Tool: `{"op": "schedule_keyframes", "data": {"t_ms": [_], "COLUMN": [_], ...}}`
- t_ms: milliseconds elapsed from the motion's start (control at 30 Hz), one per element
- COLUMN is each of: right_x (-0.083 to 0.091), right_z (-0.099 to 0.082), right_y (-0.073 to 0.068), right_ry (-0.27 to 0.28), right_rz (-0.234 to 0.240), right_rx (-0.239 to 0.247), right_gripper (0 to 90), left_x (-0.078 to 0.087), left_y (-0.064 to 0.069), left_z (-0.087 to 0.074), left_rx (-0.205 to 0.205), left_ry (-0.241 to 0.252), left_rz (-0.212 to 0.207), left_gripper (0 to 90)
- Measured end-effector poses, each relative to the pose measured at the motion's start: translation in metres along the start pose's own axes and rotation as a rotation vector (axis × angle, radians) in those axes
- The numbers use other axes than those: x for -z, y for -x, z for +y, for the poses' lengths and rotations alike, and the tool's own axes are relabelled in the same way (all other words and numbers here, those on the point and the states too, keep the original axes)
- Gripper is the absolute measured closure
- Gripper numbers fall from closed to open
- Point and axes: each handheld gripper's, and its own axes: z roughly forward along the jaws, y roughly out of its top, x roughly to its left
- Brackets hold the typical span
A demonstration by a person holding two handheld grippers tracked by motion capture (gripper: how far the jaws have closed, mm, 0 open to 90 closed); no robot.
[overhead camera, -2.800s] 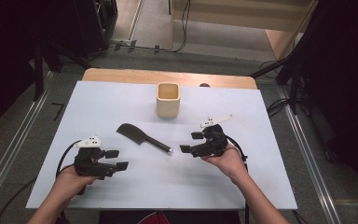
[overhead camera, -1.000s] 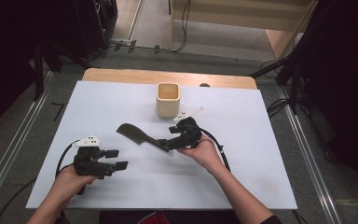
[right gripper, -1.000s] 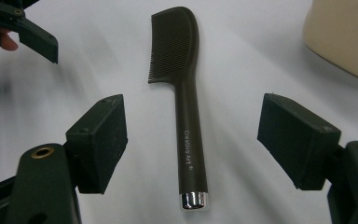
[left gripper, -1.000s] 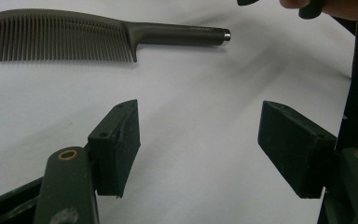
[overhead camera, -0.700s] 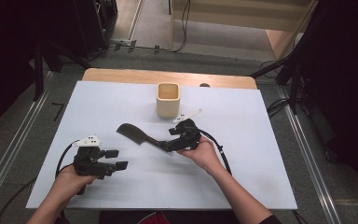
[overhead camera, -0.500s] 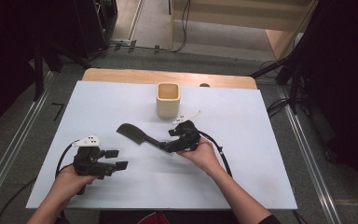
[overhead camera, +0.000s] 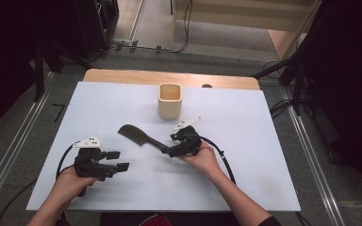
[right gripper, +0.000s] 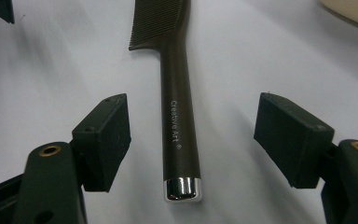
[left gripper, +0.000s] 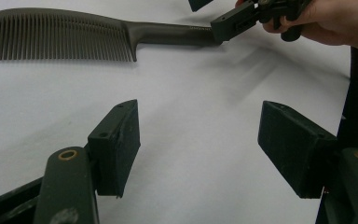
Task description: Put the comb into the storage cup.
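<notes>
Here the dark brown plastic comb (right gripper: 179, 116) lies flat mid-frame, tooth end cut off above, between the right gripper (right gripper: 193, 135)'s closing, untouching jaws; the left gripper (left gripper: 200, 149) gapes wide, empty.

A white table (overhead camera: 273, 155) bears a comb (overhead camera: 139, 136) and cup (overhead camera: 169, 100).

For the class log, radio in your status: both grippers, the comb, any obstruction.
Right gripper open, jaws just closing, astride comb handle, not gripping. Left gripper open, idle. Comb flat on table. Cup behind, no obstruction.
</notes>
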Motion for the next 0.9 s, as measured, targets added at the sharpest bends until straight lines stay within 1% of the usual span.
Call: {"op": "schedule_keyframes", "data": {"t_ms": [67, 167, 233, 300, 433, 467, 533, 567, 667, 733, 900], "right_x": [-0.001, -0.004, -0.006, -0.008, -0.009, -0.009, -0.009, -0.009, -0.009, -0.010, -0.010], "right_z": [-0.002, -0.006, -0.007, -0.009, -0.011, -0.011, -0.012, -0.012, -0.013, -0.013, -0.017], "right_y": [-0.001, -0.001, -0.002, -0.003, -0.005, -0.006, -0.008, -0.008, -0.010, -0.011, -0.013], "right_ry": [0.005, -0.001, -0.006, -0.010, 0.000, 0.002, 0.001, 0.002, 0.000, 0.004, 0.023], "right_rz": [-0.009, -0.012, -0.013, -0.016, -0.043, -0.045, -0.048, -0.045, -0.050, -0.069, -0.095], "right_rx": [0.007, 0.009, 0.014, 0.029, 0.062, 0.063, 0.076, 0.089, 0.105, 0.117, 0.120], "right_gripper": [27.2, 29.0, 30.9, 32.3, 37.2, 38.2, 44.4, 44.4, 47.6, 50.5, 56.7], "left_x": [0.000, 0.001, 0.002, 0.002, 0.001, 0.001, 0.002, 0.003, 0.003, 0.003, 0.002], "left_y": [0.000, 0.000, 0.000, -0.001, 0.000, 0.000, -0.001, -0.001, -0.001, -0.001, -0.001], "left_z": [0.000, 0.000, 0.001, 0.001, 0.001, 0.001, 0.001, 0.001, 0.001, 0.001, 0.001], "left_rx": [0.001, 0.000, 0.006, 0.007, 0.005, 0.004, 0.006, 0.007, 0.013, 0.010, 0.012], "left_ry": [0.000, 0.002, 0.008, 0.002, 0.003, 0.003, 0.008, 0.012, 0.013, 0.008, 0.008], "left_rz": [0.000, 0.006, 0.009, 0.009, 0.003, 0.006, 0.017, 0.016, 0.017, 0.014, 0.014], "left_gripper": [30.7, 30.7, 30.8, 30.8, 30.7, 30.8, 30.8, 30.8, 30.8, 30.8, 30.8]}}
